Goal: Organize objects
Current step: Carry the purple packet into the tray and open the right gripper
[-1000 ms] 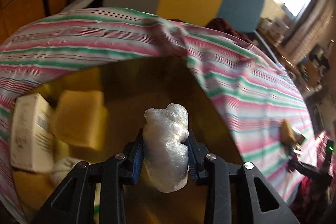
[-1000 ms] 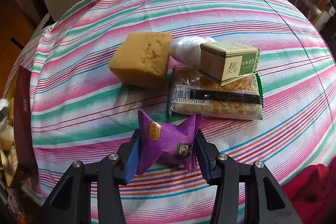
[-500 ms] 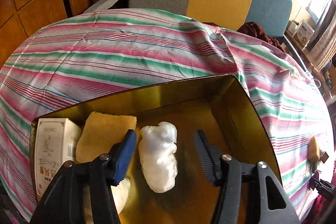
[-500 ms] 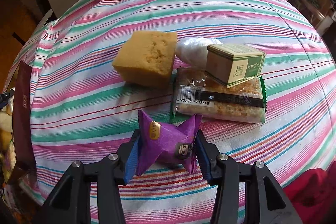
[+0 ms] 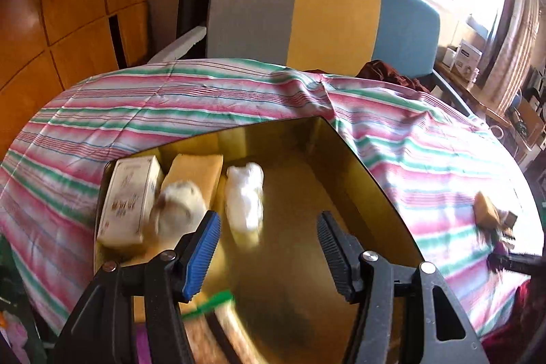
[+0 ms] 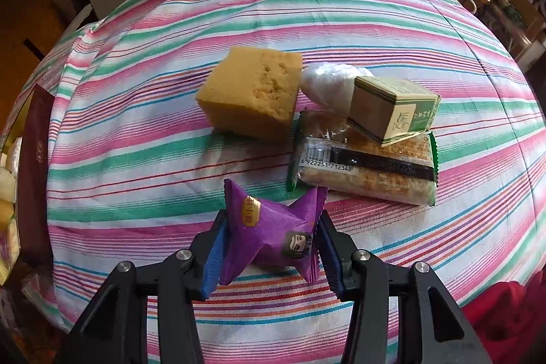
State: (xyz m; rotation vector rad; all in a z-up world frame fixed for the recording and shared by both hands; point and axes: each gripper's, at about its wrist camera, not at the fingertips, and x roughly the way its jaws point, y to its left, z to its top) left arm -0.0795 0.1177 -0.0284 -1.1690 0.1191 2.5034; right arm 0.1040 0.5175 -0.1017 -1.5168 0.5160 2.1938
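- Nearest the left wrist camera, the left gripper [image 5: 268, 248] is seen with its jaws standing apart and nothing between them; a second ago they were clamped on the white plastic-wrapped bundle [image 5: 245, 203], and they have just been opening
- Just beyond those jaws, the bundle now lies released on the floor of the gold tin [image 5: 375, 179], beside a yellow sponge block [image 5: 194, 171], a round whitish item [image 5: 179, 205] and a white carton [image 5: 131, 200] at the tin's left end; the view is blurred, so exact contact cannot be told
- One drop-off is judged complete, and the left gripper is judged free for the next item
- Nearest the right wrist camera, the right gripper [image 6: 269, 248] is closed on the purple snack packet [image 6: 273, 234], as it was a second ago; whether the packet is raised off the striped tablecloth [image 6: 136, 139] cannot be told
- Farther on the cloth, a second sponge block [image 6: 252, 94], a biscuit pack [image 6: 361, 166], a small green box [image 6: 392, 104] resting on that pack and another white wrapped bundle [image 6: 324, 82] behind them remain unsorted
- At the far left edge of that view, part of the tin is glimpsed, so the packet is judged to be bound there next
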